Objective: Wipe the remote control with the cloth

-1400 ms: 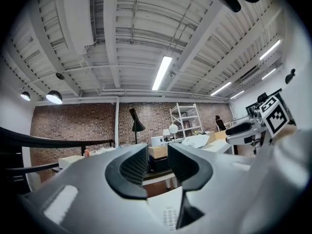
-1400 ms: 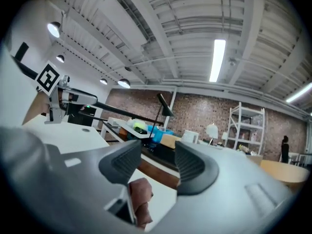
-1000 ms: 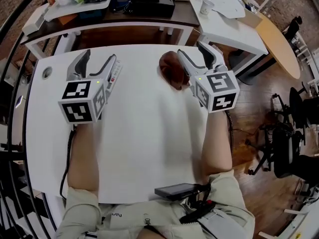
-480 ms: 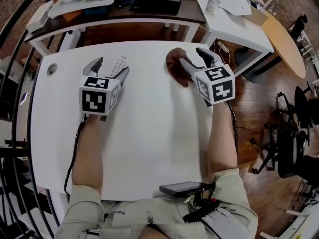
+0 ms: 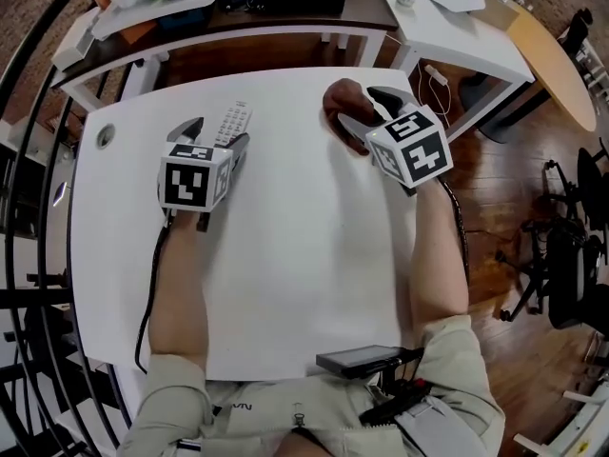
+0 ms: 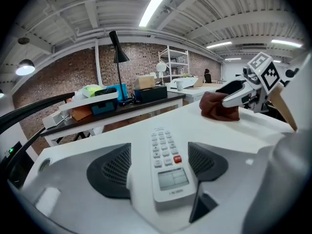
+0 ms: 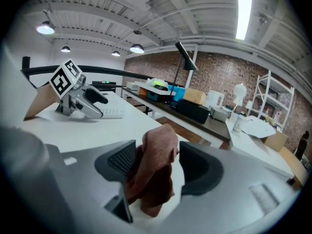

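The step in hand is the pick-up that comes before any wiping. The remote (image 6: 165,165) lies flat on the white desk (image 5: 285,255), buttons up, and the left gripper (image 5: 219,131) straddles it. Its jaws have just been opening and now stand released, one pad on each side of the remote, neither one pressing on it.

Well to the right of the remote, on the same desk, sits the cloth (image 7: 153,172), a crumpled reddish-brown heap. The right gripper (image 5: 363,109) is set around it. Those jaws too have just been opening and are released, with the cloth bunched up between them but not pinched.

So nothing is gripped yet and no wiping has begun, as I read it. The next move likely calls for two closings: the left jaws on the remote's sides to steady it, and the right jaws on a good fold of cloth. The cloth would then have to travel across to the remote and be dragged along its button face.

Count: one remote, one cloth, two grippers — each placed at its own thing.
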